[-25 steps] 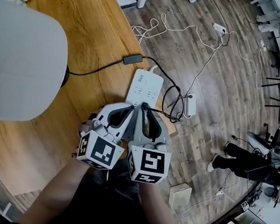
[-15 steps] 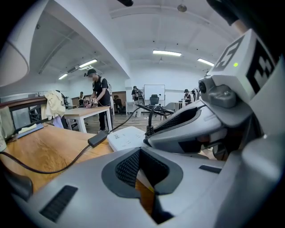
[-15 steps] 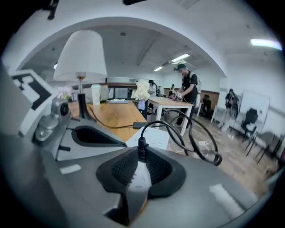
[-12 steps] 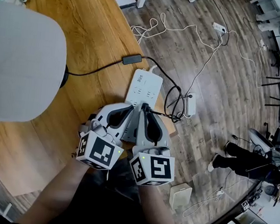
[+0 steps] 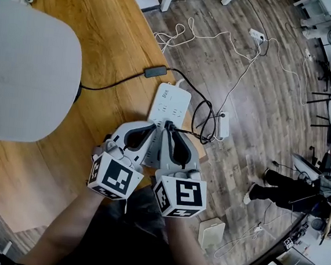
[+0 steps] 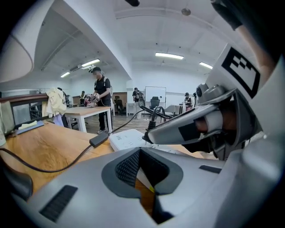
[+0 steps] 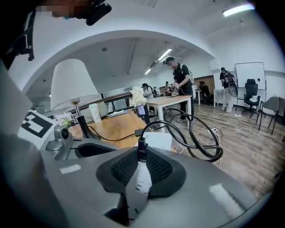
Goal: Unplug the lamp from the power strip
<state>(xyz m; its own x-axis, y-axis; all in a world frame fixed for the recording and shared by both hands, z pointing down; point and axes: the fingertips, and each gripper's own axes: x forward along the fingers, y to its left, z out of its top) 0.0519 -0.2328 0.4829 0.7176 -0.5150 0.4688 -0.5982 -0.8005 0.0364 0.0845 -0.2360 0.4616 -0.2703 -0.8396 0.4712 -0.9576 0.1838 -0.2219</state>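
The white power strip [image 5: 169,102] lies near the wooden table's right edge. The lamp, with a big white shade [image 5: 26,69], stands at the left. Its black cord with an inline switch [image 5: 155,71] runs to a black plug [image 5: 167,125] at the strip's near end. My right gripper [image 5: 167,129] is shut on that plug [image 7: 141,148], and the cord loops [image 7: 196,133] away beyond it. I cannot tell whether the plug sits in its socket. My left gripper [image 5: 153,132] is beside it, its jaws closed on the strip's near end [image 6: 141,174].
A second small white strip [image 5: 225,124] and loose white cables [image 5: 181,34] lie on the wooden floor past the table edge. A white box [image 5: 211,232] sits on the floor near me. People stand at a table [image 6: 101,100] far behind.
The right gripper has rolled slightly about its own line. Both grippers, the strip and the plug stay where they were.
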